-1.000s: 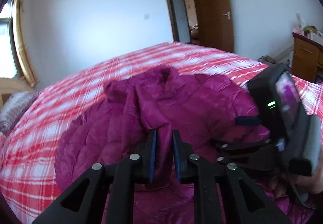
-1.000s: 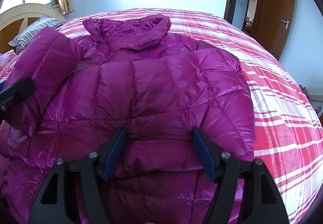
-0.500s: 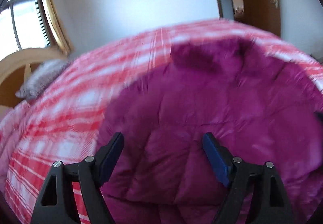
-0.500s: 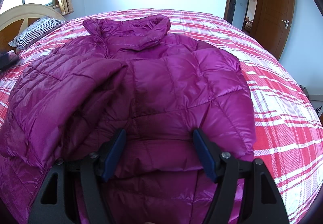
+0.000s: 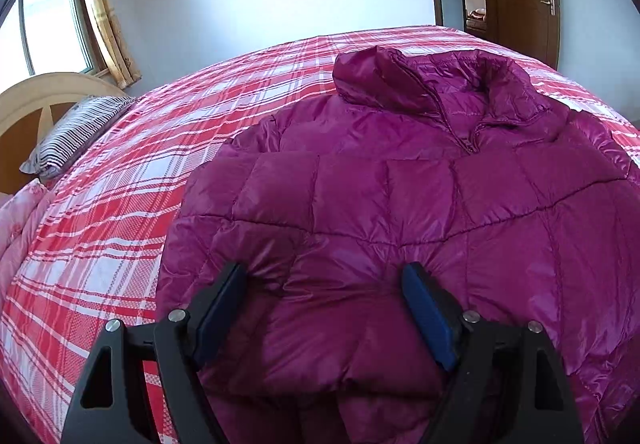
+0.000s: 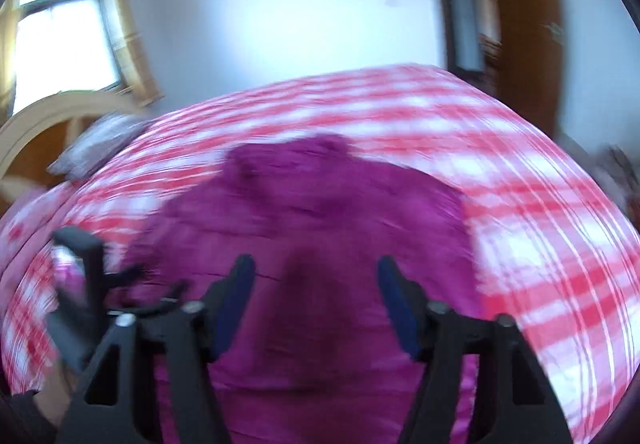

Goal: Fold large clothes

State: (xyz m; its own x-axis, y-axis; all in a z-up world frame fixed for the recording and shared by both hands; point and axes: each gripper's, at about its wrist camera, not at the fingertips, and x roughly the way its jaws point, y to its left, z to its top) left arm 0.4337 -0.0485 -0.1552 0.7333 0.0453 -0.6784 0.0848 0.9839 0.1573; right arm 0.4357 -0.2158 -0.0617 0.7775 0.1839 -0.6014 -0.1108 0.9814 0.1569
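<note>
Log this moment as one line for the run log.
jacket: flat on bed, sleeve folded in | left gripper: open over hem | right gripper: closing, fabric between fingers, grip unclear

I let go of the sleeve with my left gripper, leaving it folded across the jacket, and lifted my right gripper away, its jaws closing on nothing
</note>
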